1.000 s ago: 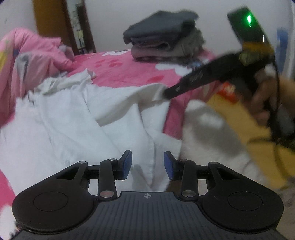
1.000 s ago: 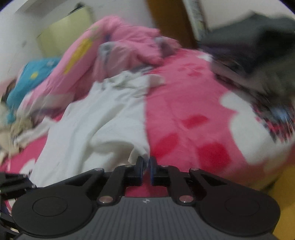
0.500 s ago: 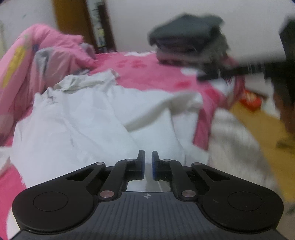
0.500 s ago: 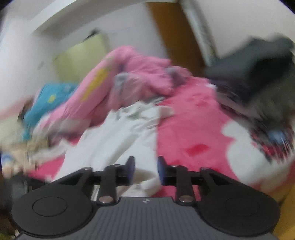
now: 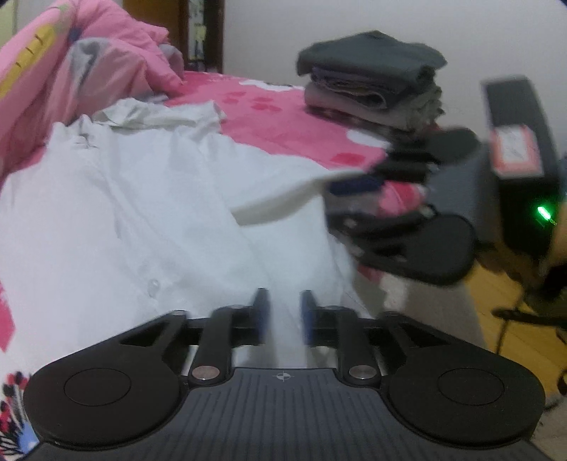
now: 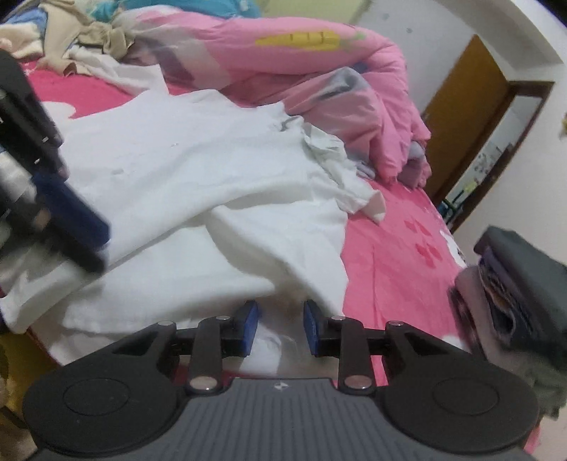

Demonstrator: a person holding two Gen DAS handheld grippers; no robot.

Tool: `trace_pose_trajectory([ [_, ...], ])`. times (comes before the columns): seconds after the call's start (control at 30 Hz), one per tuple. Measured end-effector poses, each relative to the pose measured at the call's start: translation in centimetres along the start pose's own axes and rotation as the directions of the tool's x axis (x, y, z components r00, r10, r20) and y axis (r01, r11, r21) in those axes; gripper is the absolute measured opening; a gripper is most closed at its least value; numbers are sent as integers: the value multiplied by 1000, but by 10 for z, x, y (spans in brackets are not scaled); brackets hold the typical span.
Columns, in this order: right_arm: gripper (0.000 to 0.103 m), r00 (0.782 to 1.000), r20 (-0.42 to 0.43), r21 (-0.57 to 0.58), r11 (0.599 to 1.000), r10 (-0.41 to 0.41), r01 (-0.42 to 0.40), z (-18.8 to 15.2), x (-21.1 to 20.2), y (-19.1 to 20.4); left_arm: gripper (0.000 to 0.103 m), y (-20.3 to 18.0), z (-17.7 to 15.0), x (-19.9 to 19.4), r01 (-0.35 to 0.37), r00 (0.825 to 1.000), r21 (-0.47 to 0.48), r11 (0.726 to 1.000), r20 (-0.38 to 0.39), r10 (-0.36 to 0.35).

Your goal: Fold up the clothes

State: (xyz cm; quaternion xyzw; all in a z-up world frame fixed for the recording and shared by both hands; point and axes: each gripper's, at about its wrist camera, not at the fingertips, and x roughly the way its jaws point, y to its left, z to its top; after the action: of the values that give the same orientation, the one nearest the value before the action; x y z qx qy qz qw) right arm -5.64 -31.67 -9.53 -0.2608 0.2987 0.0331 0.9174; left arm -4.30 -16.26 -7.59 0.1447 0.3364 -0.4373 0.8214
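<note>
White shirt [image 5: 149,220] spread ahead of both tools for folding: left gripper [image 5: 282,317] and right gripper [image 6: 280,328] part-open, straddling its hem, clamping nothing.

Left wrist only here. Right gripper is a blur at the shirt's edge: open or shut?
Observer: Open. In its own view the right gripper has its blue pads apart, with the white shirt just ahead of them, not clamped.
Operator: Any more unfolded stuff on the bed?
Observer: Yes, a loose pile of beige and white clothes at the far corner, beside the pink quilt.
</note>
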Motion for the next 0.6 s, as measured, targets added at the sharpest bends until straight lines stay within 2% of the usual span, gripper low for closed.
trace_pose_trajectory([
  [0.07,30,1000,-12,17,1000,4,-4,4,8,-3,41,-4,-3,0,17,1000,24,1000,6,-18],
  [0.13,29,1000,-21,51,999,13,-12,7,15,-9,45,-9,-5,2,25,1000,44,999,3,-26],
  [0.23,2,1000,10,153,988,10,-12,5,8,-20,45,-13,-6,9,13,1000,66,998,-14,-12],
  [0.4,2,998,61,329,944,14,-34,-2,-8,-41,45,-9,-4,9,11,1000,63,998,8,-11],
  [0.6,2,993,104,556,824,63,-110,-34,-41,-82,45,-9,0,12,6,1000,72,997,9,-7],
])
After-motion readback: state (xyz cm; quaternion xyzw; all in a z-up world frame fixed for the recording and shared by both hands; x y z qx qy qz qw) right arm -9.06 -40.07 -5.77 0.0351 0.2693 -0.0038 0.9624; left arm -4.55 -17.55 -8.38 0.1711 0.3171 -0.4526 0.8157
